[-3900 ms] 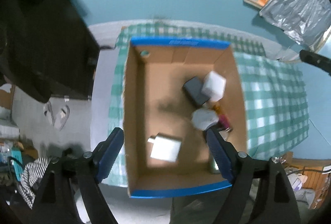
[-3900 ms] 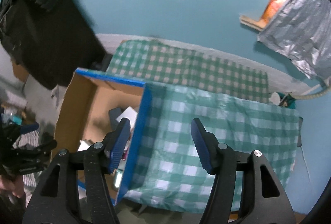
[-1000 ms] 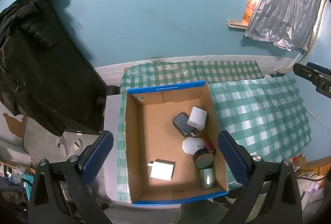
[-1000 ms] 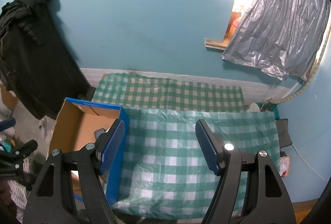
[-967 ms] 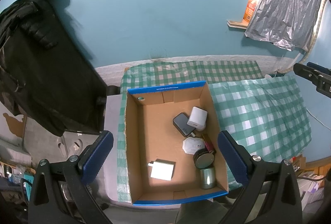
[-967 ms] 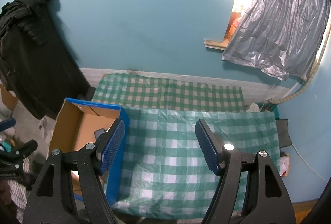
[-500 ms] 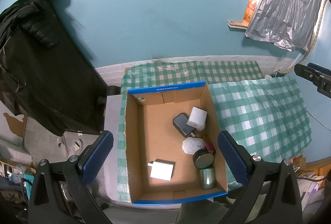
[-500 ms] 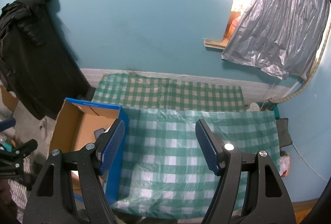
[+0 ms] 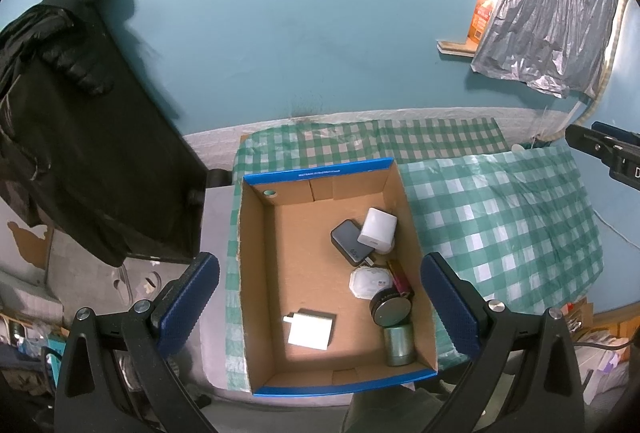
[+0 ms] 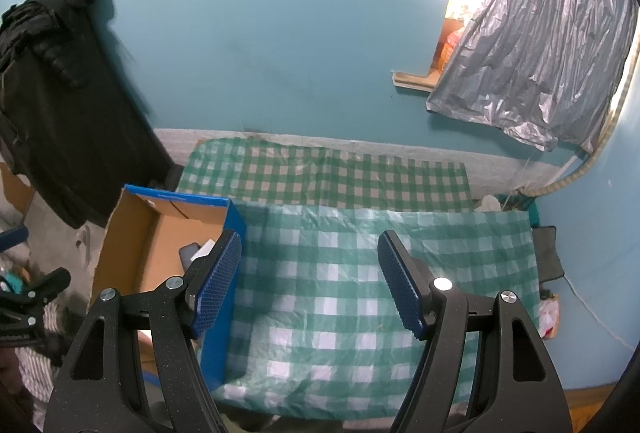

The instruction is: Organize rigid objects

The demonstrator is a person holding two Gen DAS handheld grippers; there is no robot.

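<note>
1. On the desk, over a green checked cloth [image 9: 500, 217], sits an open cardboard box [image 9: 256, 273] with blue rims; its long axis runs from the near edge toward the teal wall.
2. Inside the box, along its right wall, most of the rigid objects lie clustered: a white cube [image 9: 377, 231] leaning on a dark flat power bank [image 9: 350, 241], whose long axis slants from far-left to near-right.
3. Nearer from those: a white hexagonal piece [image 9: 369, 283], a thin red stick [image 9: 400, 277] pointing roughly along the box wall, a round black lid [image 9: 391, 309] and a metal cylinder [image 9: 398, 347] that looks upright.
4. Apart from the cluster, near the box middle, a white charger [image 9: 310, 329] lies flat, its prongs pointing left.
5. Left tool [image 9: 320, 307]: fingers wide apart, hovering above the box, nothing between them.
6. Right tool [image 10: 310, 283]: fingers apart, empty, above the checked cloth just right of the box's blue side [image 10: 224, 321].
7. A black jacket [image 9: 72, 113] hangs at left; a silver sheet [image 10: 532, 53] covers the window at right.
</note>
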